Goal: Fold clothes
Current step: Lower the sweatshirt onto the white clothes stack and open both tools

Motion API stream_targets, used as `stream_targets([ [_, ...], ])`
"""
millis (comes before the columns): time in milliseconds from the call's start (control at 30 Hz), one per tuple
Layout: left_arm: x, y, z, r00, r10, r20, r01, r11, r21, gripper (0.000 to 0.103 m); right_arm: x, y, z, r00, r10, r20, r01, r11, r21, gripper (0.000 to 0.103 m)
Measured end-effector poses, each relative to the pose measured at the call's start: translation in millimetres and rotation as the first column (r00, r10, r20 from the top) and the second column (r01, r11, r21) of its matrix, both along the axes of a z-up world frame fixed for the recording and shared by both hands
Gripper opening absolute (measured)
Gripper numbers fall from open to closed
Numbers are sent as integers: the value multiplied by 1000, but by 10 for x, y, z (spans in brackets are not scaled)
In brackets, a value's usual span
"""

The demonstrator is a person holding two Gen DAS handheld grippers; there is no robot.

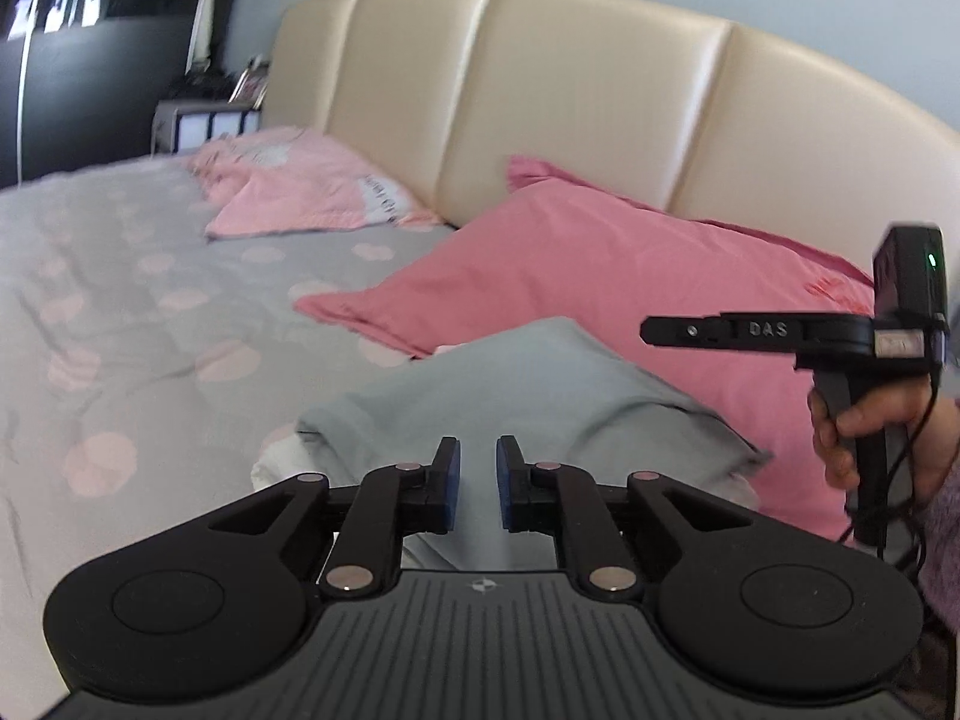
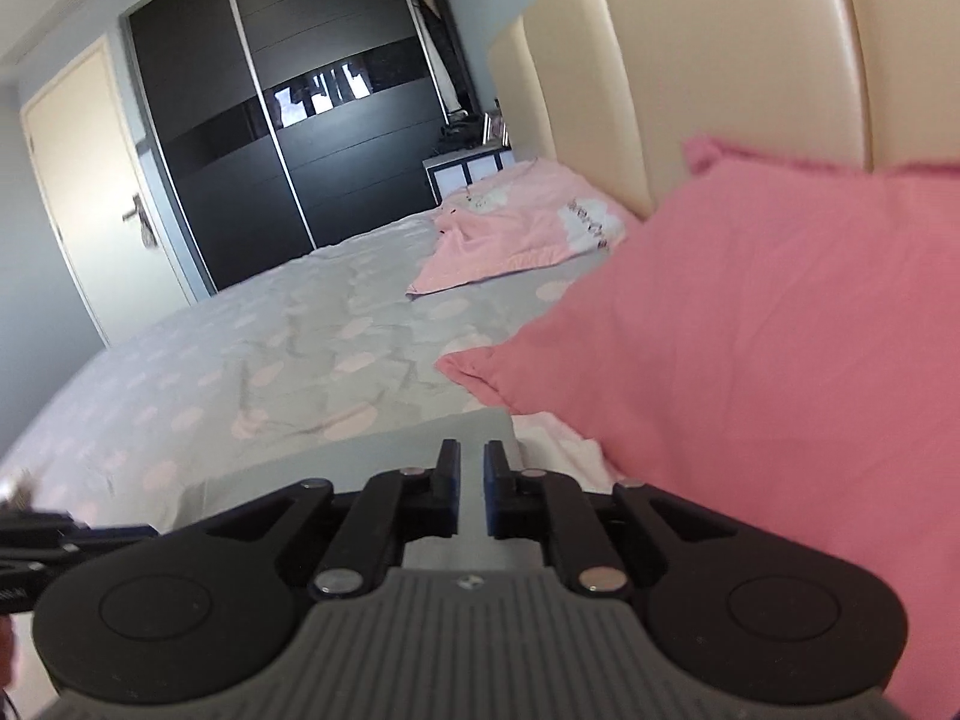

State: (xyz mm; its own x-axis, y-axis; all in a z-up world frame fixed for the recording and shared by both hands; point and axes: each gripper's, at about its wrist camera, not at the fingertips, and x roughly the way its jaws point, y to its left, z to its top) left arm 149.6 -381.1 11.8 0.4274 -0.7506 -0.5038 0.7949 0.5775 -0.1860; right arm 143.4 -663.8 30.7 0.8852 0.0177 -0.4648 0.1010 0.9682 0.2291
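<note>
On the near bed (image 1: 120, 312), against the pink pillow (image 1: 600, 276), I am finding the folded grey garment (image 1: 516, 384) lying; left gripper (image 1: 478, 483) and right gripper (image 2: 472, 489) are hovering above it, jaws narrowly parted, gripping nothing.

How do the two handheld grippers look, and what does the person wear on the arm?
Each gripper, left gripper and right gripper, is black with blue pads, silver pivot pins and a ribbed grey base. Seen from the side, the right one carries "DAS" lettering, a green light and a black cable. The sleeve is mauve knit.
</note>
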Motion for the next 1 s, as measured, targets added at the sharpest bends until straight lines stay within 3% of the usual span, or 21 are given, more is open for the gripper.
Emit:
stream_targets([
  [100, -263, 5, 30, 999, -43, 14, 42, 999, 3, 10, -240, 104, 35, 1000, 12, -3, -12, 997, -72, 10],
  [200, -445, -38, -5, 996, -82, 47, 79, 995, 54, 10, -376, 176, -59, 999, 19, -28, -22, 994, -110, 10],
  [400, -440, -170, -224, 996, -87, 4, 86, 986, 145, 10, -402, 154, -377, 994, -28, -105, 16, 993, -113, 10],
  [567, -444, -148, -211, 997, -77, 2, 76, 988, 135, 12, -421, 167, -334, 993, -40, -109, 28, 994, -107, 10],
  [633, -460, -78, -164, 998, -70, -1, 70, 992, 106, 20, -470, 172, -267, 994, -44, -96, 35, 995, -93, 16],
  [667, -487, -33, -133, 998, -64, -1, 64, 994, 93, 28, -500, 173, -232, 995, -48, -89, 41, 996, -80, 25],
  [700, -517, 13, -101, 998, -57, 0, 57, 995, 80, 30, -534, 174, -197, 995, -53, -82, 47, 997, -63, 31],
  [833, -638, 215, 50, 999, -40, 7, 40, 999, 26, 40, -634, 238, -29, 996, -47, -82, 46, 999, -15, 36],
  [1000, -778, 527, 309, 999, -29, 46, 30, 999, -20, 47, -713, 514, 274, 993, 12, -119, -12, 1000, -4, 56],
])
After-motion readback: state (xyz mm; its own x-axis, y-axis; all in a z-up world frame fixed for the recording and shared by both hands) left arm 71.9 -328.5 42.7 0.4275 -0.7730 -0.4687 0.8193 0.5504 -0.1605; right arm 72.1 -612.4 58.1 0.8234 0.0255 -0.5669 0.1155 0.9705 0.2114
